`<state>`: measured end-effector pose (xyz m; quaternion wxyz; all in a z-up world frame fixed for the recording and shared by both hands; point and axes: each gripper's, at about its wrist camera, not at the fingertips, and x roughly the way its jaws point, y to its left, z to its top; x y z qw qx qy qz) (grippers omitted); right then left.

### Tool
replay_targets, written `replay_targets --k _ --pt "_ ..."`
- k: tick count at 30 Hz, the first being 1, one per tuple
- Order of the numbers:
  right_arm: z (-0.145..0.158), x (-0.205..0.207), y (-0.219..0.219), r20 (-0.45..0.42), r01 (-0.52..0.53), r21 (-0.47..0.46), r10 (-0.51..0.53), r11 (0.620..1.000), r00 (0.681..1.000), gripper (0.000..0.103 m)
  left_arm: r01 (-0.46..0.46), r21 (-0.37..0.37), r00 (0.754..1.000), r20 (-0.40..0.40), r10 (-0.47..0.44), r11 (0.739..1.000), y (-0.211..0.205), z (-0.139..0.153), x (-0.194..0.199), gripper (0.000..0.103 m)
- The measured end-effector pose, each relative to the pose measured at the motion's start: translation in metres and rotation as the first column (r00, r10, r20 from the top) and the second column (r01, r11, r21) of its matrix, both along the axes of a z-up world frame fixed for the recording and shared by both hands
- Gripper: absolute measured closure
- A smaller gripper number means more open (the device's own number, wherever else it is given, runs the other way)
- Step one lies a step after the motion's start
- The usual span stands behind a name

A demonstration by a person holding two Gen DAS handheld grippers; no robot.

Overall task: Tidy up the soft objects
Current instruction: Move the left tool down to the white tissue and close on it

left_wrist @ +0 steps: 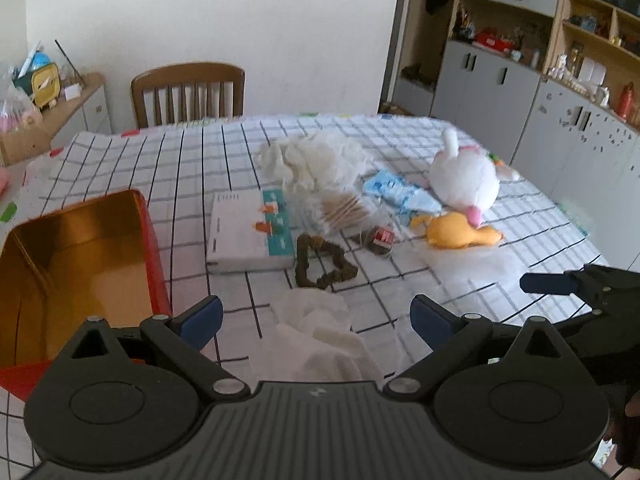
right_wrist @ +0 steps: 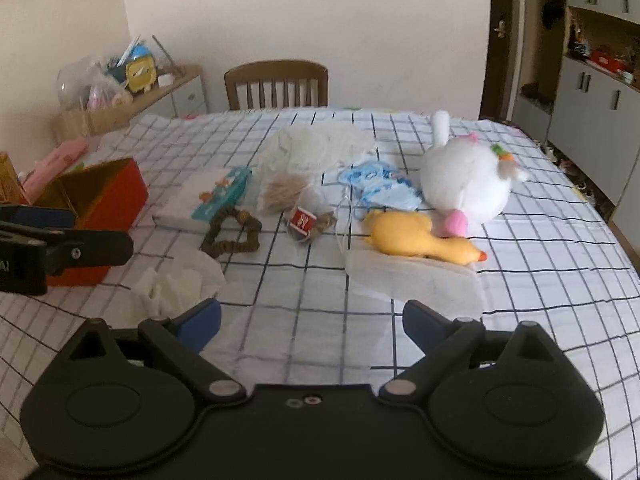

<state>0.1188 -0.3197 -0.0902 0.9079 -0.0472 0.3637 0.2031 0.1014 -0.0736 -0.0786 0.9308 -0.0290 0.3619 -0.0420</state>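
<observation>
- Your left gripper [left_wrist: 316,320] hovers low over the table [left_wrist: 540,216], its blue fingers spread wide with nothing between them; a crumpled white cloth [left_wrist: 320,336] lies on the table just beyond and below the fingertips.
- Your right gripper [right_wrist: 312,318] is likewise spread and holds nothing, hovering over bare tablecloth to the right of that cloth; a flat white sheet [right_wrist: 416,284] lies just beyond its right finger.
- The table carries a white cloth with a black grid. A wooden chair [left_wrist: 188,92] stands at its far edge against a pale wall, with grey and wood cabinets [left_wrist: 500,76] to the right of the chair.
- A red tin [left_wrist: 84,248], open, with a gold inside, sits left of the crumpled white cloth.
- Beyond the cloth, toward the chair: a brown scrunchie [left_wrist: 324,264], then a white flat box [left_wrist: 248,236] to its left, and a second heap of white fabric [left_wrist: 316,160] farther back.
- Right of the scrunchie lie a small pouch with a red tag [left_wrist: 380,238], a yellow toy duck [left_wrist: 460,232], a blue patterned face mask [left_wrist: 400,192] and a white plush toy [left_wrist: 464,176].
</observation>
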Motion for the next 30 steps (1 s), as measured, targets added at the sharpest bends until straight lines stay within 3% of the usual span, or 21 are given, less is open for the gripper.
replay_targets --k 8,21,27,30 --pt "-0.024 0.023 -0.005 -0.069 -0.010 -0.033 0.008 0.999 0.998 0.006 -0.010 0.026 0.997 -0.073 0.012 1.000 -0.005 -0.027 0.013 0.002" --pt "-0.041 0.037 0.001 -0.111 -0.047 -0.071 0.039 0.996 0.993 0.009 -0.028 0.045 0.989 -0.146 0.034 0.999 -0.008 -0.051 0.021 0.003" --pt "-0.038 0.029 0.006 -0.097 -0.099 -0.076 0.092 0.992 0.991 0.024 -0.015 0.047 0.986 -0.168 0.022 0.999 -0.010 -0.057 0.024 0.016" --pt "-0.037 0.024 0.012 -0.087 -0.131 -0.092 0.123 0.987 0.989 0.034 -0.008 0.049 0.983 -0.182 0.017 0.999 -0.012 -0.060 0.025 0.029"
